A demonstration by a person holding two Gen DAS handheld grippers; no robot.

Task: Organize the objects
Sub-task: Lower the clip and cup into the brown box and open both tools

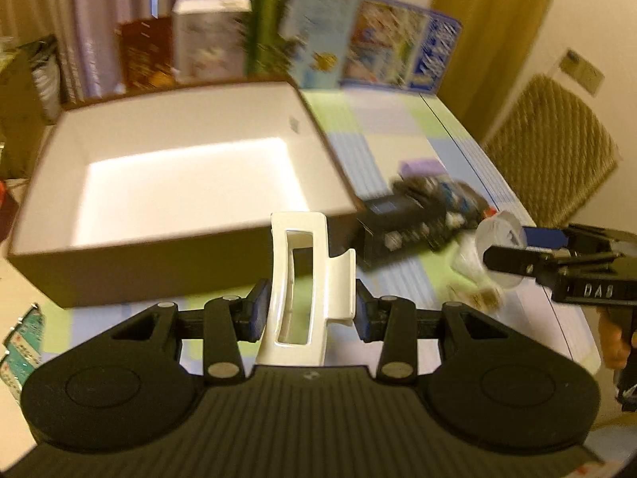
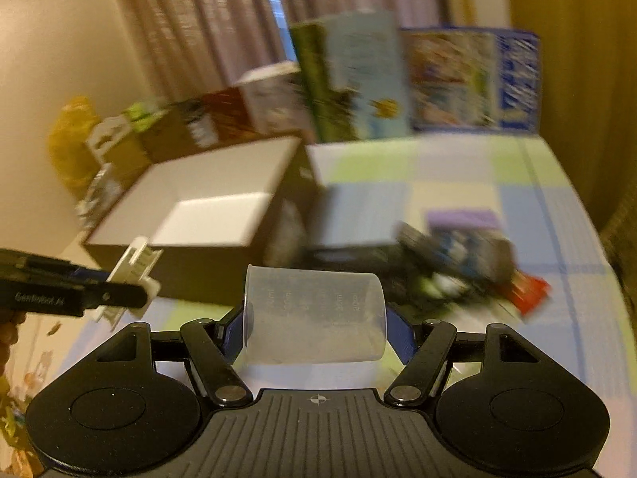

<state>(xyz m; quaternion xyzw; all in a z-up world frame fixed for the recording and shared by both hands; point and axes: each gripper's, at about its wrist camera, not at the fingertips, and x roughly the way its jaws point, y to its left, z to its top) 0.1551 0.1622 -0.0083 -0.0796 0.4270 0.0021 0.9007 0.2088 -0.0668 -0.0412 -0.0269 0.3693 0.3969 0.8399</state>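
Left gripper [image 1: 308, 310] pinches a glossy white plastic hair claw clip [image 1: 306, 279] between its blue pads, above the near edge of the pastel checked tabletop [image 1: 398, 127], just in front of the open brown cardboard box with a white inside [image 1: 179, 167]. Right gripper [image 2: 316, 336] clamps a clear plastic measuring cup [image 2: 314, 314] lying sideways, its faint printed scale too blurred to read, near a heap of small dark packets [image 2: 450, 263] on the right. Lettering on the left gripper's side in the right wrist view reads roughly "GenRobot AI", and printing on the colourful upright boxes [image 1: 358, 40] at the far edge is illegible.
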